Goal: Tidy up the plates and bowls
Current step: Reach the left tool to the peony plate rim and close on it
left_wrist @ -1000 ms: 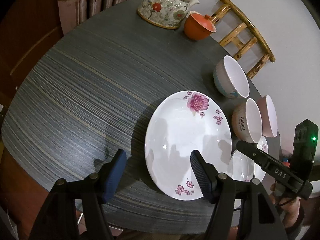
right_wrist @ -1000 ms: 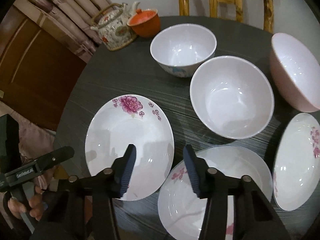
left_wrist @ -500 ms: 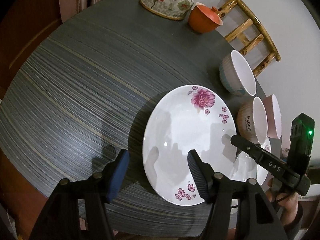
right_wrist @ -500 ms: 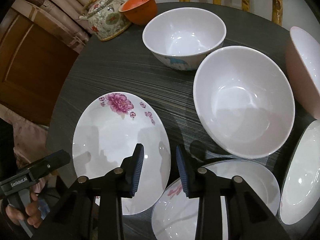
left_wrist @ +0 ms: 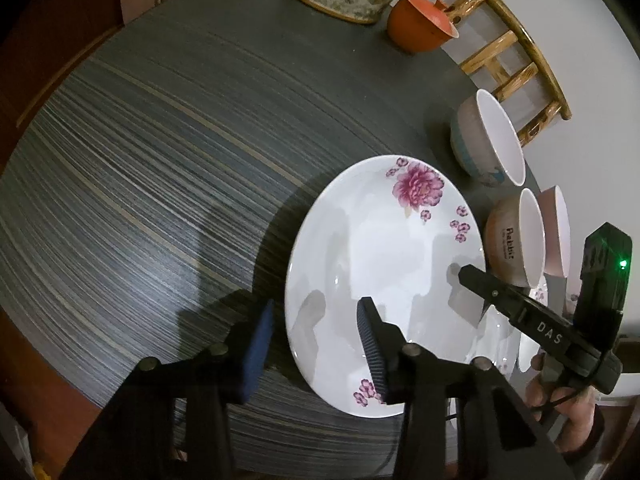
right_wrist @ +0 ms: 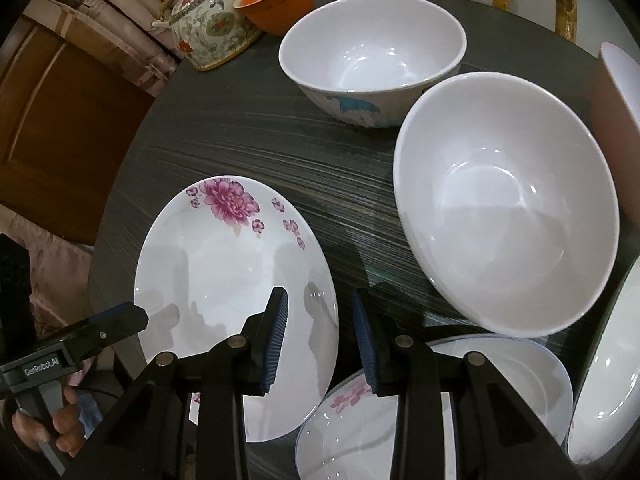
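Now straddling plate [left_wrist: 384, 264] edges on surface [left_wrist: 160, 160]: left gripper [left_wrist: 316, 344] fingers just closing around left rim, not visibly pressing; right gripper [right_wrist: 318, 336] fingers narrowly apart over right rim, gripping nothing. Bowls [right_wrist: 504, 204] sitting beside.

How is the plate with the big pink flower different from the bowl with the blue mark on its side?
The flowered plate is shallow and wide; the blue-marked bowl is deep with tall walls. The plate's pink blossoms sit on its inner face; the bowl's blue mark is on its outside. The plate lies nearer the grippers, the bowl beside the orange cup. Both are white inside, empty and upright.
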